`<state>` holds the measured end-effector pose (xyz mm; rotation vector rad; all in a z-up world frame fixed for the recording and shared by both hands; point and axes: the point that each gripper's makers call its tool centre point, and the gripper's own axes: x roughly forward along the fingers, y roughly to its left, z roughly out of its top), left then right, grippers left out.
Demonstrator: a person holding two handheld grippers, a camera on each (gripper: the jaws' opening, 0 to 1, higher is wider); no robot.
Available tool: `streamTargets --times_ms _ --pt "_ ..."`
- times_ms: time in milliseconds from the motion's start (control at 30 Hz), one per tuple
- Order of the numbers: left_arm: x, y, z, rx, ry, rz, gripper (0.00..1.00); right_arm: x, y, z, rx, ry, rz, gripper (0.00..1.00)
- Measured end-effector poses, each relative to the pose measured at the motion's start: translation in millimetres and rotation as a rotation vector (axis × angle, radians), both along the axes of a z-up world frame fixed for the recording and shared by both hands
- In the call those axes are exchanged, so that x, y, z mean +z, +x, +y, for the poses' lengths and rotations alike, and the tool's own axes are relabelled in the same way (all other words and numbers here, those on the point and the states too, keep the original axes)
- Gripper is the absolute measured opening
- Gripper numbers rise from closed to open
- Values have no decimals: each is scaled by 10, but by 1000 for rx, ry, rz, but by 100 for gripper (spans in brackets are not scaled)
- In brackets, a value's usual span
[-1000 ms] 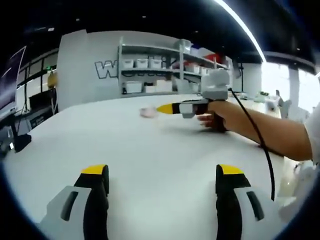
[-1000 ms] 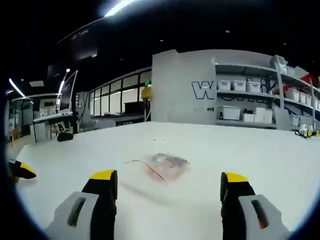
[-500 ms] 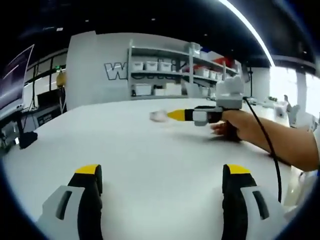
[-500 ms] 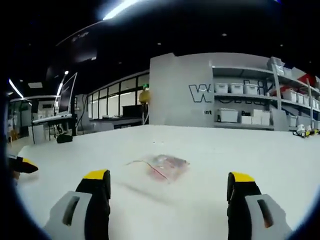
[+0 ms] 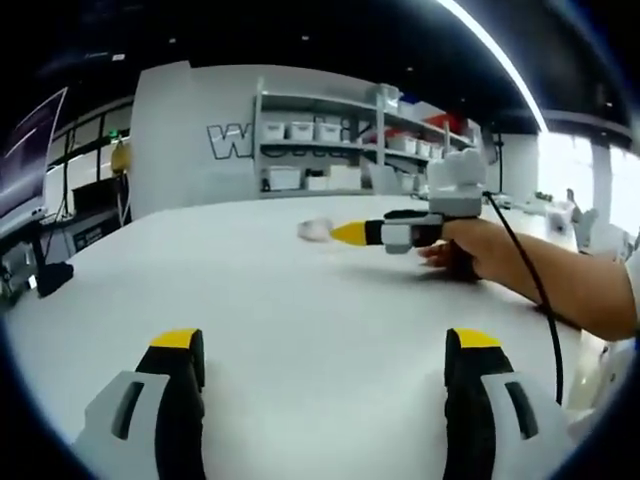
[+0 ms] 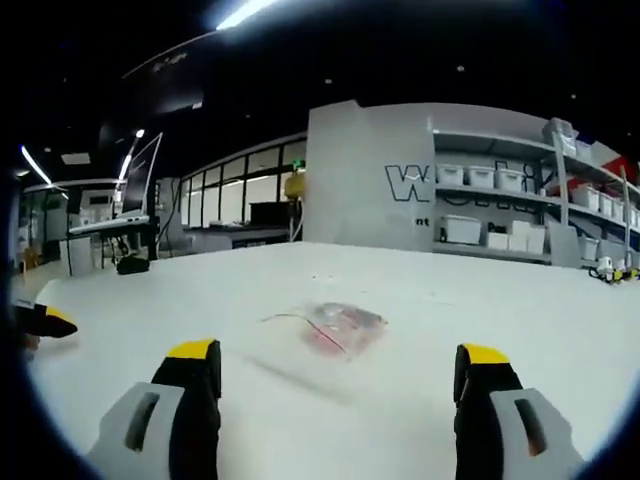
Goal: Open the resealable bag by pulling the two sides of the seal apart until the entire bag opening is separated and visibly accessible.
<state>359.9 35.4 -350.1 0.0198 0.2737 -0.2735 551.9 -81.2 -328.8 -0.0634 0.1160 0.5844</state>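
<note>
In the left gripper view, the left claw [image 5: 325,355] has its jaws wide apart over bare white counter [image 5: 290,290], holding nothing. Farther off, the right claw [image 5: 352,233] enters from the right in a person's hand [image 5: 462,250], its yellow tip just beside the resealable bag [image 5: 314,230], a small pale blur here. Whether they touch I cannot tell.

In the right gripper view, the right claw's jaws also stand wide apart and empty, framing the bag, which lies flat on the counter ahead, clear film with reddish contents and a thin seal line along its near-left edge (still closed, as far as I can judge). The left claw's yellow tip peeks in at the far left, well apart from the bag.

The risk is that thin, slack film on a smooth top may slide instead of being pinched, or one jaw may catch both seal lips together.

The counter is wide, white, uncluttered. Behind stand shelves [image 6: 520,225] with white bins, a lettered grey wall and ceiling strip lights.
</note>
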Motion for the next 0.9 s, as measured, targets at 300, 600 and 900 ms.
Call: streamTargets --times_ms 300,600,900 --pt "-1 10 23 5 -6 -1 100 21 -5 -12 0 13 0 100" --pt "-4 12 19 2 -4 -3 100 31 -40 -2 7 17 -3 98" --pt "5 9 21 4 -11 -7 100 30 -69 0 9 15 -1 96"
